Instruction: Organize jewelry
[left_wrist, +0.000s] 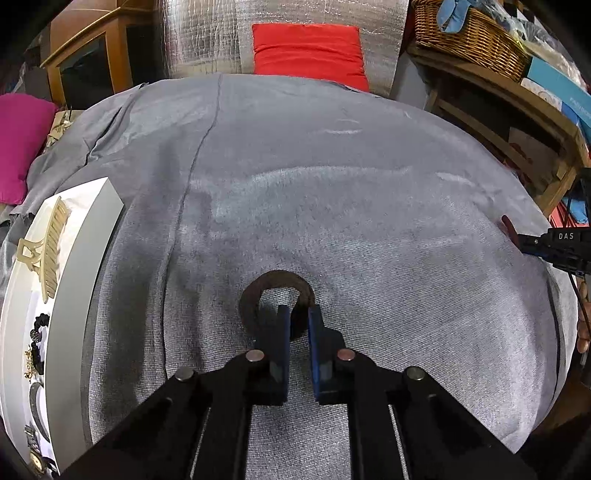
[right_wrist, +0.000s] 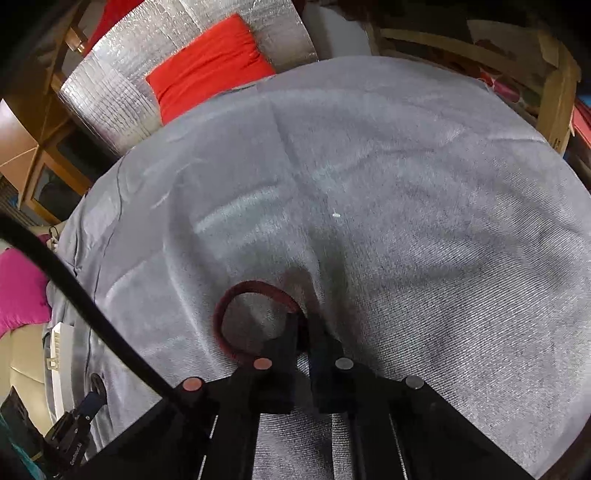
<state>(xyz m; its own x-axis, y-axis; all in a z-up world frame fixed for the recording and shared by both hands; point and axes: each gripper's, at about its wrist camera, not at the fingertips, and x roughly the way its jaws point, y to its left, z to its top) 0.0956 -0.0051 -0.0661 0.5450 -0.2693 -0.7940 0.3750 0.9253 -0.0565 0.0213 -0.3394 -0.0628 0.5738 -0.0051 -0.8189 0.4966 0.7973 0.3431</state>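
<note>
left gripper (left_wrist: 298, 317) pinching brown ring (left_wrist: 258, 286) | right gripper (right_wrist: 304, 332) clamps maroon ring (right_wrist: 236, 295), tips shadowed

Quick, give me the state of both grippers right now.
Left gripper: shut on the dark brown hair tie on the grey cloth.
Right gripper: shut on the dark red hair tie.

Black linkage tongs (left_wrist: 298, 325) carry blue fingers (left_wrist: 283, 343), round silver pivot pins, and white "DAS" lettering on the other tongs (left_wrist: 515, 230).
</note>
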